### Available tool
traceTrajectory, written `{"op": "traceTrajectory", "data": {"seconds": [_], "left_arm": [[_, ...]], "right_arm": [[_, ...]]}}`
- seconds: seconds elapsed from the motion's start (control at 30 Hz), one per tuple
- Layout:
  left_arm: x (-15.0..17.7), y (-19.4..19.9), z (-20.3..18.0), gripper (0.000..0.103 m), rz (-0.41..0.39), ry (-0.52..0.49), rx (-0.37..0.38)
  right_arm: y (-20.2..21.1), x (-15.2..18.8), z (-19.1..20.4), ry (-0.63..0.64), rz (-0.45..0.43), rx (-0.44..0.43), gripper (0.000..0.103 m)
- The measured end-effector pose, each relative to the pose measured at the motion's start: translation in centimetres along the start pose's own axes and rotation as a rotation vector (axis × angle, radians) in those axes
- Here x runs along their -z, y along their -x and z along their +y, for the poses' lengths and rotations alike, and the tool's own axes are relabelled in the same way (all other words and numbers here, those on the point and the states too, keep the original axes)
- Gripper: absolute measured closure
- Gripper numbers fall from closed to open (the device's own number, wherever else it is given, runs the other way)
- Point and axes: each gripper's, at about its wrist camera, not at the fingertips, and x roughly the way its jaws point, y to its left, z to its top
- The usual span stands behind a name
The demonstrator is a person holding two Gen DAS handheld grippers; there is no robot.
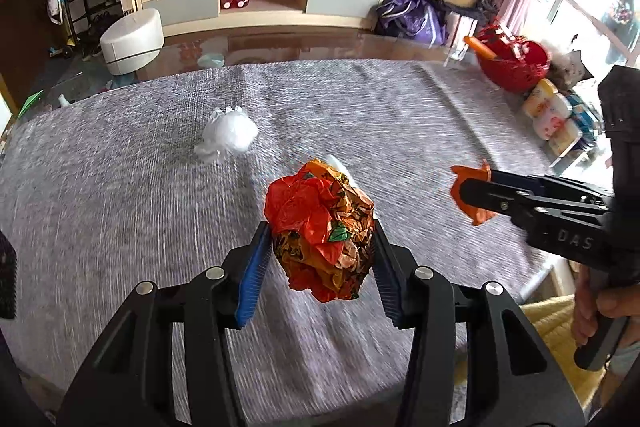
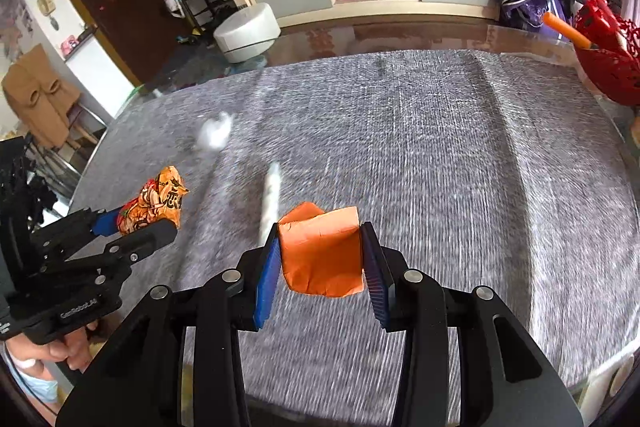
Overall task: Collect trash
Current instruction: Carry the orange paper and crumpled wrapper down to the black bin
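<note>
Left wrist view shows the left tongs (image 1: 322, 247) clamped on a crumpled orange snack wrapper (image 1: 320, 227), held above the grey-clothed table (image 1: 120, 207). Beyond the wrapper, a white plastic wad (image 1: 229, 135) lies on the cloth. Right of the wrapper, the right tongs (image 2: 320, 259) are clamped on a folded orange paper (image 2: 320, 251), also above the table.

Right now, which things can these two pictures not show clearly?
- White stick, right wrist view: motion-blurred; in the left wrist view the crumpled wrapper hides most of it.
- White wad: blurred; material unclear.
- Any trash bin: in neither view.
- Red basket: cut by the right edge; contents mostly hidden.
</note>
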Motion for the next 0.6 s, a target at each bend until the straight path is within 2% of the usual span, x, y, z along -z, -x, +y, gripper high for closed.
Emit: {"op": "traceTrajectory", "data": {"seconds": [0.17,0.3,0.6], "left_arm": [[2.9,3.7,-2.3,0.057,-0.044,-0.009,0.023],[5.2,5.9,-3.9,0.057,-0.05,-0.026,0.024],[10.6,9.2,-5.8,0.057,-0.063,-0.044,0.017]], "right_arm": [[2.4,2.2,1.6,0.022,-0.015,-0.008,0.063],[4.0,4.4,2.8,0.033,-0.025,-0.016,0.063],[6.1,10.0,3.7,0.025,-0.028,-0.035,0.063]]}}
